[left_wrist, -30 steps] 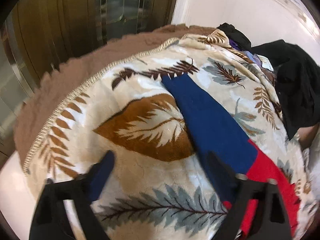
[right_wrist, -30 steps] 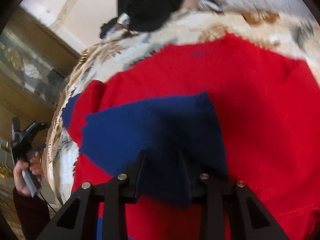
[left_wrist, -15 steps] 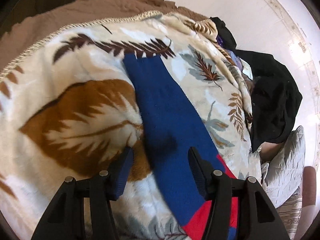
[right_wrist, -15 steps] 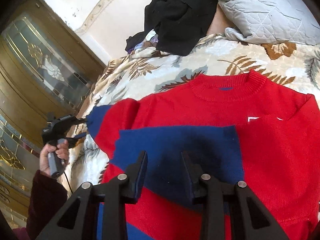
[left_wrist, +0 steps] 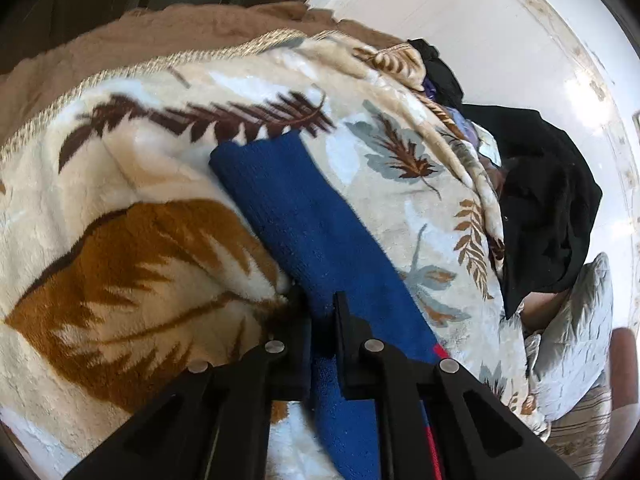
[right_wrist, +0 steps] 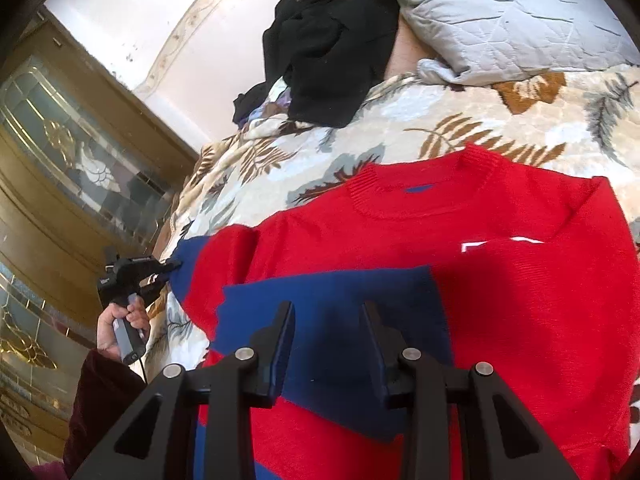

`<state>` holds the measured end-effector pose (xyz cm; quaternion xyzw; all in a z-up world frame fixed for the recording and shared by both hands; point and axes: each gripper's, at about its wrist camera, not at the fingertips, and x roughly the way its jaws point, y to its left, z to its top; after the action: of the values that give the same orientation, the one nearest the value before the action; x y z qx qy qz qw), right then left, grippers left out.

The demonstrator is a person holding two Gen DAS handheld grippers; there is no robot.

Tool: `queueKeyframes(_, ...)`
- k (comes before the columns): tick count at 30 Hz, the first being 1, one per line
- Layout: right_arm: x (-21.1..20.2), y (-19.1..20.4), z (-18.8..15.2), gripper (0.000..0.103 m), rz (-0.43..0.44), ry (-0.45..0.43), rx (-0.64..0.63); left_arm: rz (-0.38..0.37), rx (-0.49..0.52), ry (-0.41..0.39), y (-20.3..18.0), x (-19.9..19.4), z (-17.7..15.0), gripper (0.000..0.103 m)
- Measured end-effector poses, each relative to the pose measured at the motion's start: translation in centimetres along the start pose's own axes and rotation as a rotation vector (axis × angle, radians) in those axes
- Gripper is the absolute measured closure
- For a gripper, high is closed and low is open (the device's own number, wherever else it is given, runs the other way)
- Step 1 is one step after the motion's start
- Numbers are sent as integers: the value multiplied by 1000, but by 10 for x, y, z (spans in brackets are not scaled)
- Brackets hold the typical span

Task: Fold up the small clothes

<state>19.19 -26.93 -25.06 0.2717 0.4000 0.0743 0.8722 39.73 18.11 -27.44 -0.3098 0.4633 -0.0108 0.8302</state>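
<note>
A small red sweater (right_wrist: 500,288) with blue sleeves lies flat on a leaf-patterned blanket (right_wrist: 400,128). One blue sleeve (right_wrist: 332,312) is folded across its chest. The other blue sleeve (left_wrist: 304,224) stretches out over the blanket (left_wrist: 120,208). My left gripper (left_wrist: 320,304) is shut on that sleeve partway along it; it also shows in the right wrist view (right_wrist: 168,272) at the sleeve's end. My right gripper (right_wrist: 328,316) is open and empty, just above the folded sleeve.
A pile of black clothes (left_wrist: 540,208) lies at the head of the bed, also in the right wrist view (right_wrist: 332,40). A grey quilted pillow (right_wrist: 500,16) lies beside it. A brown blanket edge (left_wrist: 160,36) and a glass-panelled wooden wardrobe (right_wrist: 80,160) are to the left.
My left gripper moved in and closed on the outstretched blue sleeve. My right gripper let go of the folded sleeve and drew back and up from the sweater.
</note>
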Motion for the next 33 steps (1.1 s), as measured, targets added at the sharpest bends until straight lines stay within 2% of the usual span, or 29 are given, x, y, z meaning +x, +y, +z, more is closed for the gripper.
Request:
queueKeyframes(4,-13,-10,2,66,-24,-33,17,17,91,-53,-25,-22,-5,95)
queueKeyframes(7,-26,-21,6,66,-49,-69,46,24,214,-92,-62,-47,-21,95)
queueKeyframes(10,-39,-35,9,66,-70,-101,84,4,363,-118,-107,-70,-50,95)
queueKeyframes(13,-53,-50,12,66,-102,-138,121,-60,516,-119,-155,-91,-92,95)
queueKeyframes(17,-74,-72,16,66,-126,-187,179,-168,700,-75,-218,-109,-160,95)
queueKeyframes(19,-81,-78,17,66,-135,-207,195,-231,771,-26,-244,-112,-194,95)
queueKeyframes(21,-89,-86,18,66,-142,-226,215,-293,881,65,-272,-115,-234,95)
queueKeyframes(23,-95,-91,20,66,-150,-239,232,-339,951,139,-288,-119,-258,84)
queueKeyframes(24,-99,-94,22,66,-156,-245,238,-350,977,153,-293,-125,-267,70)
queueKeyframes(25,-101,-96,22,63,-155,-246,241,-355,984,138,-293,-130,-271,50)
queueKeyframes(26,-103,-98,23,60,-147,-247,251,-356,982,97,-291,-138,-268,40)
queueKeyframes(27,-104,-99,23,37,-132,-248,260,-352,974,66,-287,-143,-264,30)
queueKeyframes(28,-105,-99,23,22,-112,-255,274,-328,953,14,-279,-147,-254,29)
queueKeyframes(30,-105,-95,22,22,-93,-264,271,-263,909,-19,-265,-143,-237,29)
queueKeyframes(33,-87,-78,23,22,-85,-198,217,-161,819,-16,-238,-118,-210,29)
